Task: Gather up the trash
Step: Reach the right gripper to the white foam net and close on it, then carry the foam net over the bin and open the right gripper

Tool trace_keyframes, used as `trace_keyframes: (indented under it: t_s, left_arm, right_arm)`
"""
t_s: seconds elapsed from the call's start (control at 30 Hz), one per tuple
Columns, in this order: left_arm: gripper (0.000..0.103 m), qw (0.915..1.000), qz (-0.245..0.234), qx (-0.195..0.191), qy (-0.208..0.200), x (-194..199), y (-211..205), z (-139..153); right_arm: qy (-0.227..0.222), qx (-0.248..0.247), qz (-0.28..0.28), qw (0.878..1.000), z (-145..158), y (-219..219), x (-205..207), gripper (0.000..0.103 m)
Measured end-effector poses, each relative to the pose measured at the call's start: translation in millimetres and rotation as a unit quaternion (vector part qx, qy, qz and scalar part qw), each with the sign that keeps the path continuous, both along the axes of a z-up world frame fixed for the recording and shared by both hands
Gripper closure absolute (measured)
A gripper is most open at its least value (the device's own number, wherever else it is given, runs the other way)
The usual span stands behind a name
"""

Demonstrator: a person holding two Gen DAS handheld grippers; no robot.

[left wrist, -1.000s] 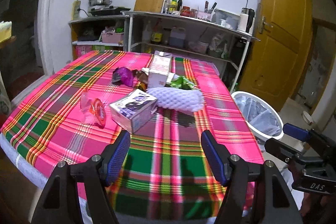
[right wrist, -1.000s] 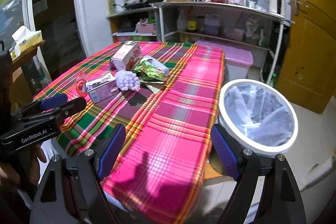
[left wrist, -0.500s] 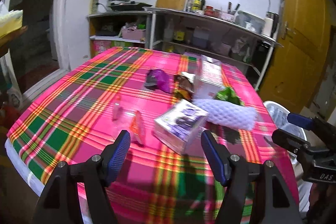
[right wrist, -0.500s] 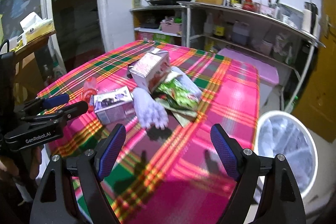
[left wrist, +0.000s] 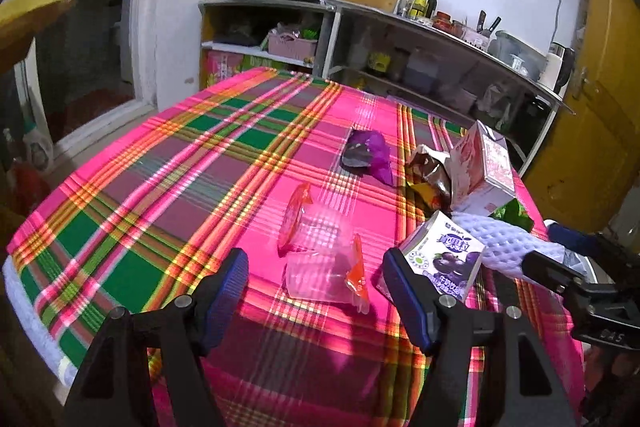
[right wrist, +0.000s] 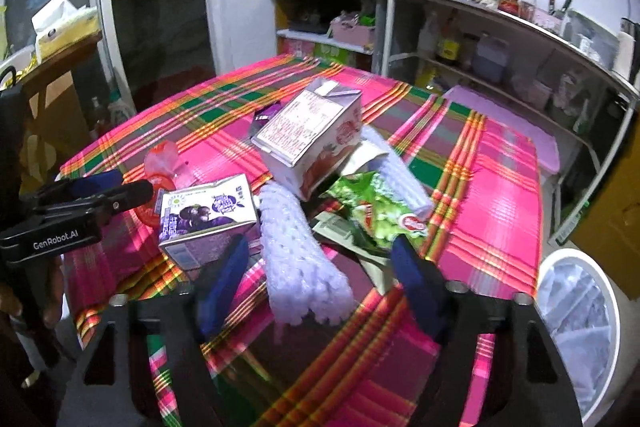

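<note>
Trash lies on a plaid tablecloth (left wrist: 168,163). My left gripper (left wrist: 316,287) is open, and a clear plastic cup with an orange lid (left wrist: 320,267) lies on the cloth just beyond its fingertips. A purple drink carton (left wrist: 444,259) sits by its right finger. My right gripper (right wrist: 320,279) straddles a white foam net (right wrist: 304,259). Its jaws are closing, with gaps still showing beside the net. Around it lie the purple carton (right wrist: 208,215), a pink carton (right wrist: 312,139) and a green wrapper (right wrist: 376,207). A purple wrapper (left wrist: 368,151) lies farther back.
A white bin with a clear liner (right wrist: 576,327) stands on the floor off the table's right edge. Grey shelves (left wrist: 400,39) with bottles and pots line the back wall. A yellow door (left wrist: 592,131) is at the right. A hand (right wrist: 24,307) holds the left gripper (right wrist: 80,203).
Both grippers have swung left from the bin side and come in over the pile of trash. The right jaws have narrowed around the foam net. The left jaws stay wide.
</note>
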State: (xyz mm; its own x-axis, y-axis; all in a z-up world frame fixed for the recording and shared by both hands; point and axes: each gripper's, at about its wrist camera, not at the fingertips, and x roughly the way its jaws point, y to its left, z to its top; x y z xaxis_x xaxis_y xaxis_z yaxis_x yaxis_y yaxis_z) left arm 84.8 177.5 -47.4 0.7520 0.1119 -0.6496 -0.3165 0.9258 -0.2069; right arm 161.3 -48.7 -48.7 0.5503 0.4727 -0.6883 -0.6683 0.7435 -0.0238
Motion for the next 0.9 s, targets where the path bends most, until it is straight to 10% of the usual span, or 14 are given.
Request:
trace_keyframes:
  t_s: [0.27, 0.9]
  left_arm:
    - [0.050, 0.9995, -0.020, -0.015, 0.017, 14, 0, -13]
    - [0.062, 0.9998, -0.018, 0.007, -0.011, -26, -24, 16]
  right_arm:
    - [0.031, 0.000, 0.006, 0.999, -8, 4, 4, 0.075]
    - [0.035, 0.061, -0.011, 0.997, 16, -44, -41, 0.079]
